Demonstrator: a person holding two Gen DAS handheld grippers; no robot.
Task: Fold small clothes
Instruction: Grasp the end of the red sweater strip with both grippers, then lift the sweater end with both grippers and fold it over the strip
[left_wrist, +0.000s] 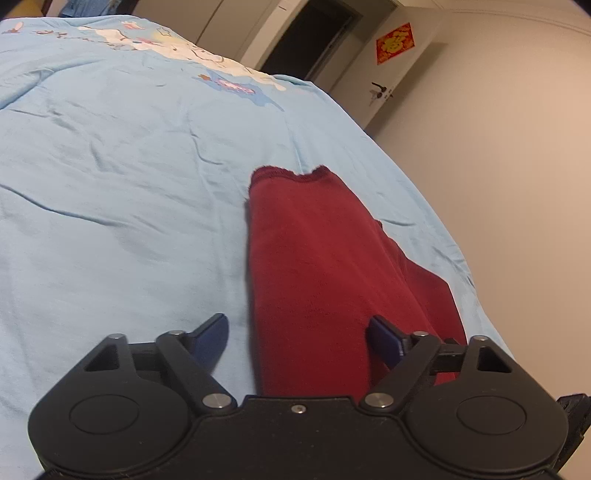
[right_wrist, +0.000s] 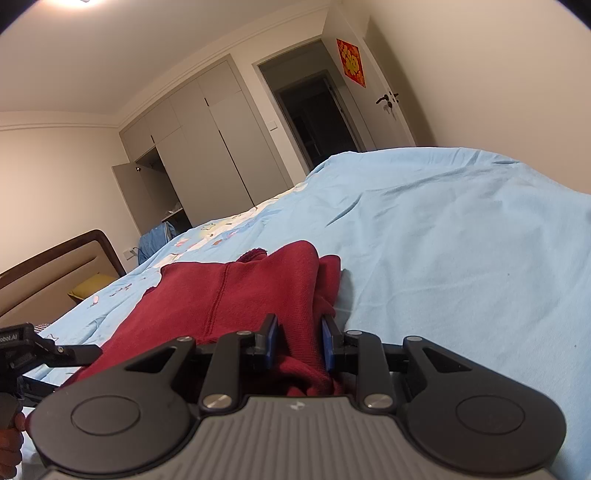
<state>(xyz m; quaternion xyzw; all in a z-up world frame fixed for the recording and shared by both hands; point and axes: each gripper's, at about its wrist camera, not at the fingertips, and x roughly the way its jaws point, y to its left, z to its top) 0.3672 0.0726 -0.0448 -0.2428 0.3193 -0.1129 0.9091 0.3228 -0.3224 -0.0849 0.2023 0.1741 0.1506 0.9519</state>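
Folding red garment (right_wrist: 236, 295) on blue bedsheet (right_wrist: 461, 240).
Lower frame: right gripper (right_wrist: 299, 341) appears clamped on bunched cloth, likely to carry a fold; left gripper (left_wrist: 297, 338) spread wide, straddling fabric; wardrobe (right_wrist: 207, 147) beyond.

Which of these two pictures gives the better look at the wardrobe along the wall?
The right wrist view: the wardrobe shows nearly whole, a row of pale doors with one door open at its left end. The left wrist view catches only a sliver of pale panels at the top edge, above the blue bedspread.
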